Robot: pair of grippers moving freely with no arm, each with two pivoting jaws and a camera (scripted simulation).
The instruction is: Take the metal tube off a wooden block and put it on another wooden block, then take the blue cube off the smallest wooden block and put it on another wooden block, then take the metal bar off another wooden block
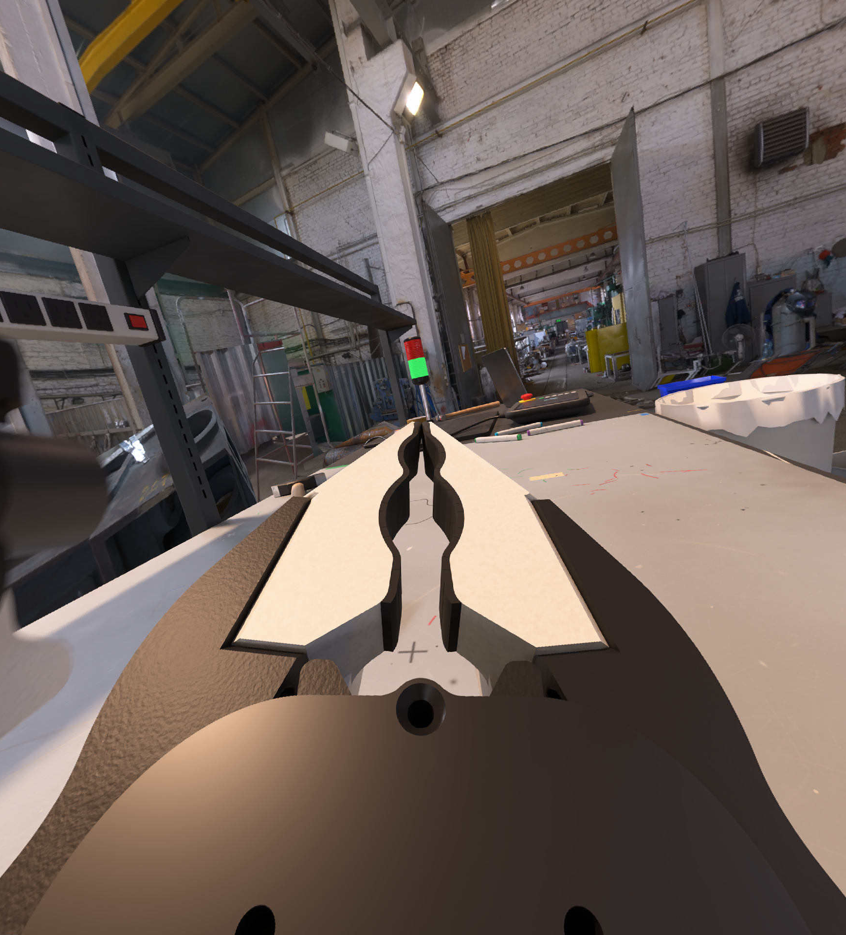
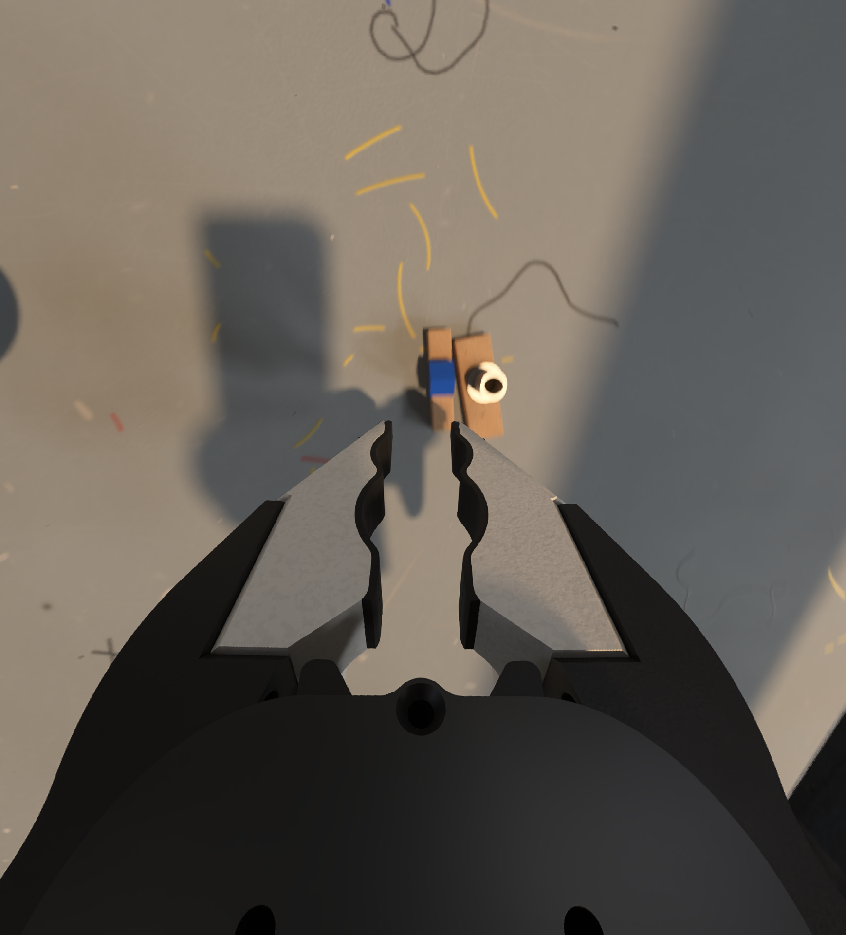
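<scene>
Bright metal catches the light where the metal tube point(image 2: 485, 383) stands on end on the wider wooden block point(image 2: 479, 385), its bore open toward the right wrist camera, so its long axis runs upright, straight off the block's face. Just to its left the blue cube point(image 2: 441, 378) sits across the narrower wooden block point(image 2: 438, 377); the two blocks lie side by side, their long sides parallel, touching or nearly so, on the grey table point(image 2: 158, 152). No metal bar shows in either view. Judging from this, the first step is in hand and the tube is not yet lifted: the right gripper point(image 2: 421, 430) hangs above and short of the blocks, its fingers apart and empty. The next move would call for shifting forward and slightly right, then descending so the fingers straddle the tube's round wall without knocking the cube. The left gripper point(image 1: 421, 427) points level along the table toward the workshop, fingers nearly together at the tips, holding nothing.
</scene>
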